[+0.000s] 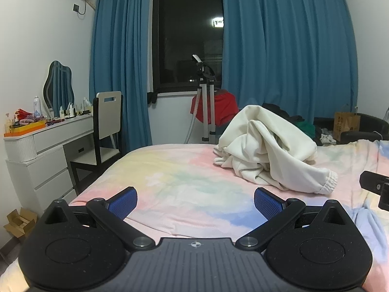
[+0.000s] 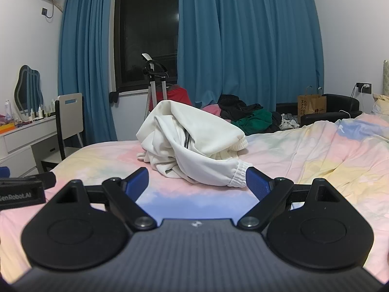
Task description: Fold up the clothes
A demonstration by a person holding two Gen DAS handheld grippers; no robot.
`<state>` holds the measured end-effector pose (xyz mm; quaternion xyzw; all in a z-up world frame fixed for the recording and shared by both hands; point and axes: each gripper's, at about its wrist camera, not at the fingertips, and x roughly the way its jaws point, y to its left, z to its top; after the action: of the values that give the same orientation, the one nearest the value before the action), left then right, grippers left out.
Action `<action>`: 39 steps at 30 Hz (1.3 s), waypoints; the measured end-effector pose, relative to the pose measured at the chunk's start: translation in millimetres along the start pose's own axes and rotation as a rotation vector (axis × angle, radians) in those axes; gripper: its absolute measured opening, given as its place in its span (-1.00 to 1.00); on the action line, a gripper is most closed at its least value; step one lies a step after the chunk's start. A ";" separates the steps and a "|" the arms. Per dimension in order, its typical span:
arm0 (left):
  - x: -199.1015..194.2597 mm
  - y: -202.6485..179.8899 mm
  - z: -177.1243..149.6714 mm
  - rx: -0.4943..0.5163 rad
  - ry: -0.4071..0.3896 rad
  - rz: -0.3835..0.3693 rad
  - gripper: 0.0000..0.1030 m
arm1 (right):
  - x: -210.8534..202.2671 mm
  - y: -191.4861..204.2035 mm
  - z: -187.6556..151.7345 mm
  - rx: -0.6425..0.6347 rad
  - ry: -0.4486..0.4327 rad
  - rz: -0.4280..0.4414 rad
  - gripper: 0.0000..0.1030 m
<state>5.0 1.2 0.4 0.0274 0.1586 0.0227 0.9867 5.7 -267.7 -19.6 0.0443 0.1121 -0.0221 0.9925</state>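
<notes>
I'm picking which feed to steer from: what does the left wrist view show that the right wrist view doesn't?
Only the left wrist view shows the cardboard box on the floor by the white dresser, and the orange tray of bottles up close.

Only the right wrist view shows the wall charger, the pillow, and the cream garment's dark zipper.

Both show the crumpled cream garment on the pastel bed, the blue curtains, and an open left tool and right tool.

A home bedroom: pastel bed, blue curtains, and white dressing table with mirror.
</notes>
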 end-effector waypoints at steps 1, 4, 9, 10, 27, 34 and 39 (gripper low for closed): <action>0.3 0.1 -0.4 0.000 0.001 0.000 1.00 | 0.0 0.2 0.2 0.000 0.000 0.000 0.71; 1.0 -0.1 -1.5 0.002 0.002 0.002 1.00 | -0.3 0.9 0.4 0.000 0.001 0.001 0.71; 2.4 0.0 -2.1 -0.001 0.006 0.000 1.00 | -0.4 1.4 0.3 -0.001 0.003 0.003 0.71; 2.5 0.3 -2.2 0.000 0.007 -0.001 1.00 | 0.1 1.1 0.7 0.000 0.003 0.003 0.71; 7.6 0.5 -10.8 0.002 -0.020 -0.032 0.99 | -0.6 -0.2 4.6 0.026 0.003 -0.003 0.71; 26.8 -20.1 -22.0 0.027 -0.007 -0.063 0.99 | 0.0 -19.9 10.5 0.136 0.015 -0.057 0.71; 65.4 -75.1 -21.7 0.153 -0.010 -0.115 0.96 | 4.6 -41.9 12.4 0.213 0.019 -0.117 0.71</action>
<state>62.8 -69.2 -45.2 0.0935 0.1561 -0.0463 0.9822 10.7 -310.7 -12.1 0.1433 0.1209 -0.0915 0.9780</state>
